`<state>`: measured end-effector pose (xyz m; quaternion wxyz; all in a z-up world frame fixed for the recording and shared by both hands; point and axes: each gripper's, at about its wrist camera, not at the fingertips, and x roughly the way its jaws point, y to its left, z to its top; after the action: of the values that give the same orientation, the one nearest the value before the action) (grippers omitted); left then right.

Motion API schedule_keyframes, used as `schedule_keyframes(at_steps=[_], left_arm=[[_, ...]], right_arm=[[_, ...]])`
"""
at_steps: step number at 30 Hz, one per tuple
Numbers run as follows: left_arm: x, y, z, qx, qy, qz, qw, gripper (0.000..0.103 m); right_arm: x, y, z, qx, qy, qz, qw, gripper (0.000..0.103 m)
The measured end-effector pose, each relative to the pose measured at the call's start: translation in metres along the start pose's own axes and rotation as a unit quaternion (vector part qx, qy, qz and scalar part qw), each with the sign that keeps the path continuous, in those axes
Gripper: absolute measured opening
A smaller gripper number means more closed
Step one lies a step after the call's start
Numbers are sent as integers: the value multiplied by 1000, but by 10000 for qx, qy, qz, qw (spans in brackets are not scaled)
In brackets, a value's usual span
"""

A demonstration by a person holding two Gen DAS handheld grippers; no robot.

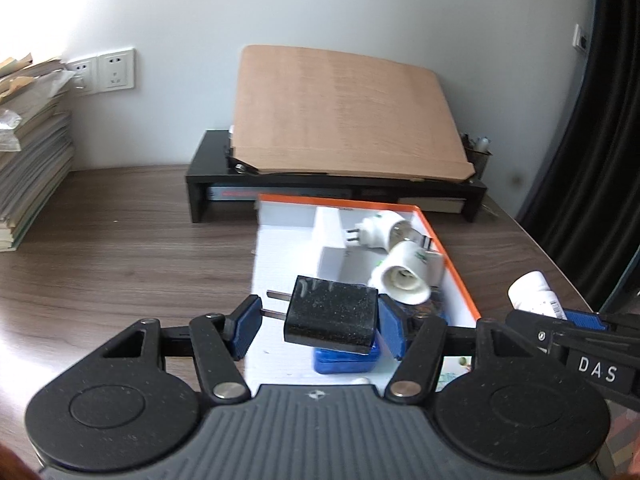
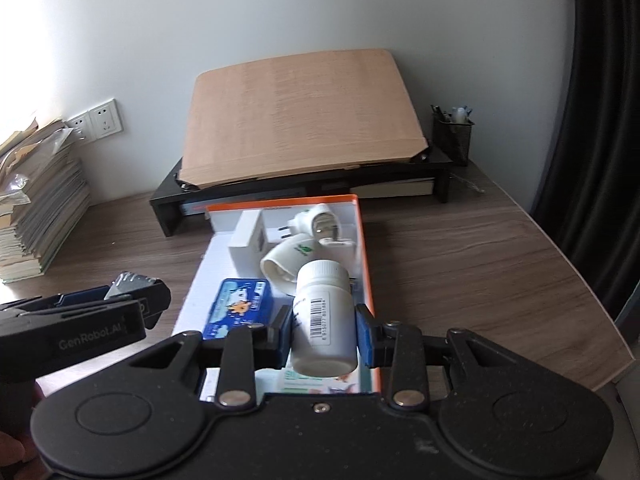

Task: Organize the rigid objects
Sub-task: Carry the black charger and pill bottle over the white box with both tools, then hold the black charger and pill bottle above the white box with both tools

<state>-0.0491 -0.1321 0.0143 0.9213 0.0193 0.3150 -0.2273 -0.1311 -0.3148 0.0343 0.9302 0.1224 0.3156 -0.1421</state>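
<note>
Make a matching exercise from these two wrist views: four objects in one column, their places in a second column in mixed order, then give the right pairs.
Objects:
1. black plug adapter
2. white pill bottle
3. blue tin
4. pen holder

Places:
A. lying in the orange-edged box
B. held between the left gripper fingers
C. at the right end of the black monitor stand
D. held between the right gripper fingers

Pairs: 1-B, 2-D, 3-A, 4-C
</note>
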Motion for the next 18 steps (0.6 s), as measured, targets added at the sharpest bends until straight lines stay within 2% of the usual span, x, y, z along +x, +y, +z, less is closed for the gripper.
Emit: schedule_keyframes(at_steps=[18], left_arm=[[-1, -21, -6, 108, 42, -115, 9999, 62]], right_arm=[[-5, -5, -4, -41, 25, 103, 9999, 40]])
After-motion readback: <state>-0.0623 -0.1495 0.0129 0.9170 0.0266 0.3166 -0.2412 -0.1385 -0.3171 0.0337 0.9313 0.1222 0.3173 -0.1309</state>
